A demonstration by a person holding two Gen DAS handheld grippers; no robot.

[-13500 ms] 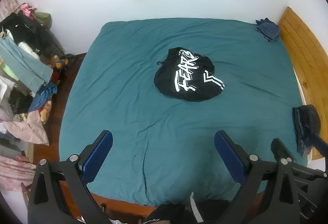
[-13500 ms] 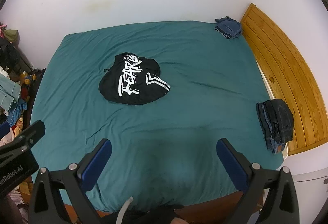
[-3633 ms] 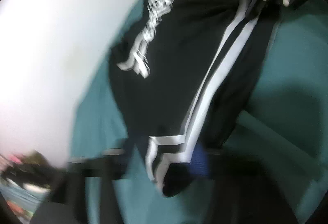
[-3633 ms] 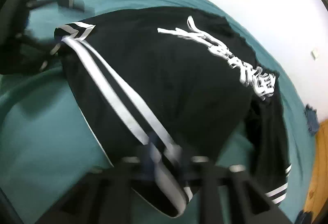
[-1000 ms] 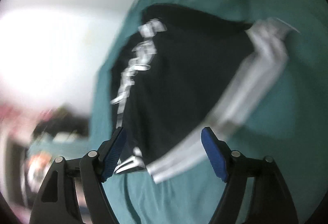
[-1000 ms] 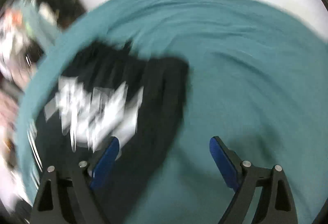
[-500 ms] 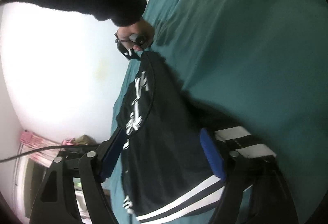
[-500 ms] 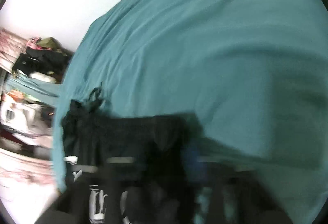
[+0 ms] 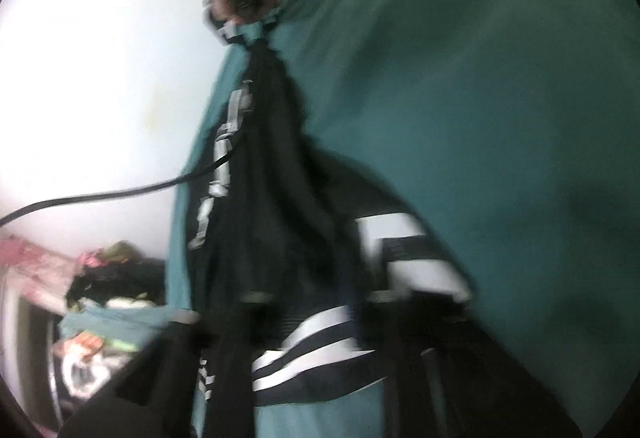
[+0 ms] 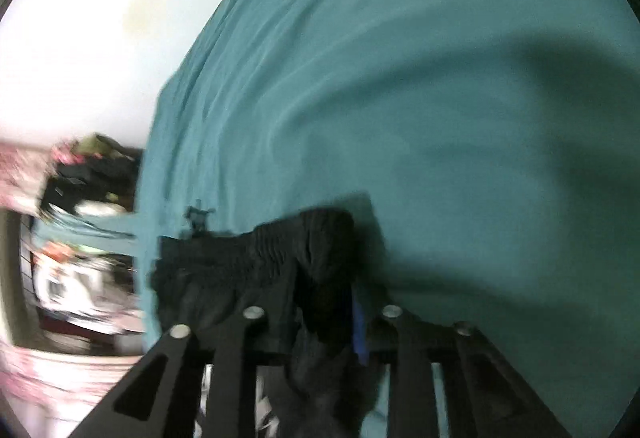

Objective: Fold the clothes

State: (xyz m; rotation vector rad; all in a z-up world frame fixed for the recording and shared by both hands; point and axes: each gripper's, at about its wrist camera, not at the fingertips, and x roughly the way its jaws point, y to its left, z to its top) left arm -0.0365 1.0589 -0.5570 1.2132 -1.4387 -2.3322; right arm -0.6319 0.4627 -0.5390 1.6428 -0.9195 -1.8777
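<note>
Black shorts (image 9: 272, 205) with white lettering and white stripes hang stretched above the teal bed (image 9: 480, 97). My left gripper (image 9: 320, 302) is shut on the striped leg hem. My right gripper (image 10: 320, 318) is shut on the ribbed black waistband (image 10: 260, 250). In the left wrist view the right gripper (image 9: 244, 25) shows far off, held by a hand in a black sleeve, pinching the other end of the shorts. Both views are motion blurred.
The teal bed sheet (image 10: 440, 77) fills the right of both views. A white wall (image 9: 100, 57) is behind. A heap of mixed clothes (image 10: 80, 177) lies beside the bed at the left. A black cable (image 9: 100, 193) crosses the wall.
Both grippers went from open to shut on the shorts. The shorts have lifted off the bed and now hang stretched between the two grippers.
</note>
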